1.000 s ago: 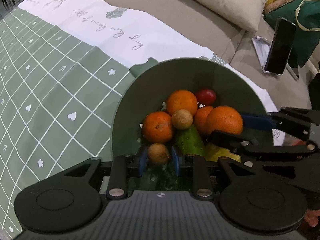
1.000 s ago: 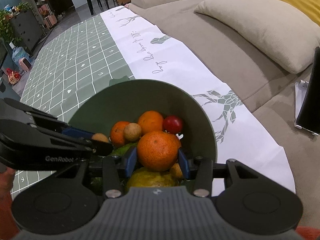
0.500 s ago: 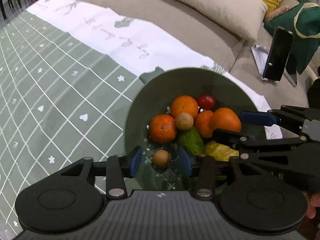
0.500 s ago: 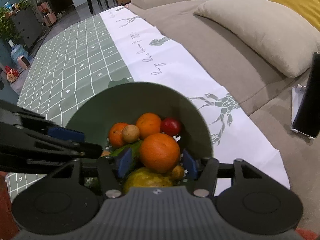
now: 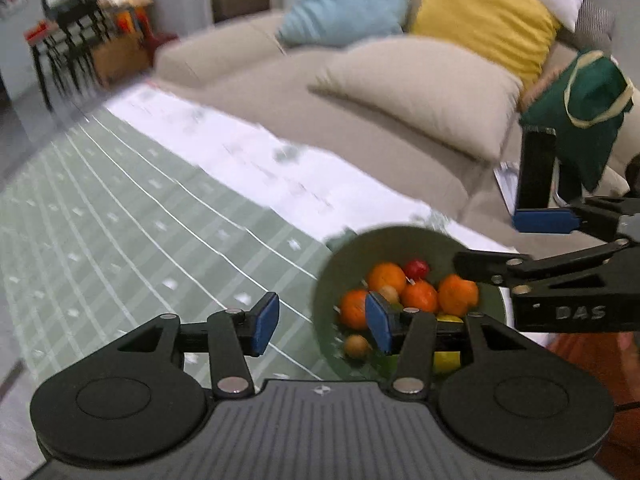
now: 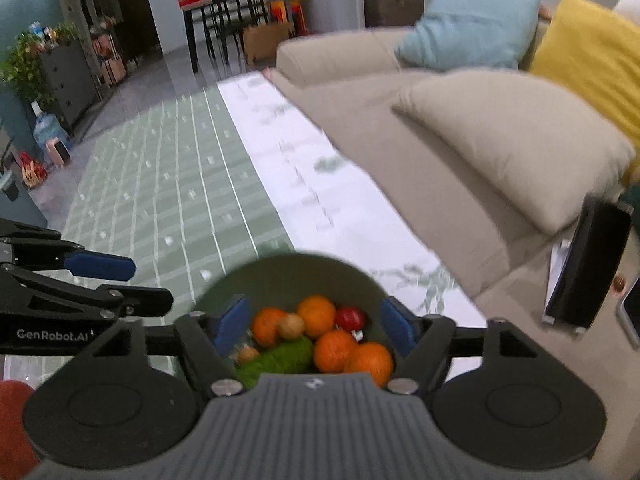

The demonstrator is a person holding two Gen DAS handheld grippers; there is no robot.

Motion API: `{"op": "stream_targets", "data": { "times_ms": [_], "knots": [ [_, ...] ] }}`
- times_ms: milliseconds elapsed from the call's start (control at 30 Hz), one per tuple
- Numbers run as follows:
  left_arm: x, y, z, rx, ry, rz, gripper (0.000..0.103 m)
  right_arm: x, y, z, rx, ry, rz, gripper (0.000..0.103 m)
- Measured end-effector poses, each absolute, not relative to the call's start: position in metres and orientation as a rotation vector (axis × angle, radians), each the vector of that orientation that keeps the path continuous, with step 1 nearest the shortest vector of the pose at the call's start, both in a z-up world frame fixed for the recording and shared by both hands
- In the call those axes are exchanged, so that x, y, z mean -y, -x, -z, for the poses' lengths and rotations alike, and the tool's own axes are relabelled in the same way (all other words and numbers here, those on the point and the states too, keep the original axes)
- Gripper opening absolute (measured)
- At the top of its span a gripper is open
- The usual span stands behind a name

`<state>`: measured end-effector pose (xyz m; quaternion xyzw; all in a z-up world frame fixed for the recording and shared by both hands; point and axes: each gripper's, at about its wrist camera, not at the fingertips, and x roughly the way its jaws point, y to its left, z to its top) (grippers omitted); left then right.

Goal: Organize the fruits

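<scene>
A dark green bowl [image 5: 400, 236] [image 6: 296, 258] sits on the checked tablecloth and holds several oranges [image 5: 386, 278] [image 6: 316, 316]. It also holds a red fruit [image 6: 350, 318], small brown fruits [image 5: 357, 346] [image 6: 291, 326], a green fruit [image 6: 280, 356] and a yellow one [image 5: 446, 360]. My left gripper [image 5: 322, 326] [image 6: 148, 284] hangs above the bowl's left edge. Its jaws are opening with nothing between them. My right gripper [image 6: 314, 324] [image 5: 486, 240] hovers over the bowl, its jaws opening too, and the fruit lies well below them.
The green and white tablecloth [image 5: 120, 240] stretches away to the left. A beige sofa [image 6: 360, 120] with beige, blue and yellow cushions runs along the right. A dark phone on a stand [image 6: 584, 268] and a green bag [image 5: 580, 112] rest on the sofa.
The left gripper let go of a small brown fruit and the right one an orange, both into the bowl. Both grippers then rose away from the bowl, their jaws widening.
</scene>
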<state>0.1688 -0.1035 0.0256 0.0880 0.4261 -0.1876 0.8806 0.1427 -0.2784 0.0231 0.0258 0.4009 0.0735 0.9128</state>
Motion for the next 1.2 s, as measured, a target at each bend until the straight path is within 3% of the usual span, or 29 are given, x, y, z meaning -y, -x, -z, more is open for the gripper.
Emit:
{"op": "stream_targets", "data": {
  "times_ms": [167,233,367,767,1200],
  "knots": [
    [0.087,-0.133,-0.054,-0.75,-0.174,0.263,0.074,0.269,-0.105,-0.056,-0.696,-0.08,-0.14,0.077],
    [0.083,-0.119,-0.06,-0.703,-0.164,0.228,0.078,0.264,-0.088,-0.063,-0.653,-0.077,-0.129,0.084],
    [0.072,-0.089,-0.064,-0.617,-0.164,0.153,0.089,0.25,-0.053,-0.07,-0.578,-0.031,-0.109,0.087],
    [0.043,-0.036,-0.026,-0.613,-0.113,0.033,0.092,0.219,0.02,-0.033,-0.49,-0.005,-0.129,0.089],
    [0.036,-0.023,0.007,-0.714,-0.075,0.002,0.092,0.206,0.024,0.012,-0.565,0.042,-0.16,0.089]
  ]
}}
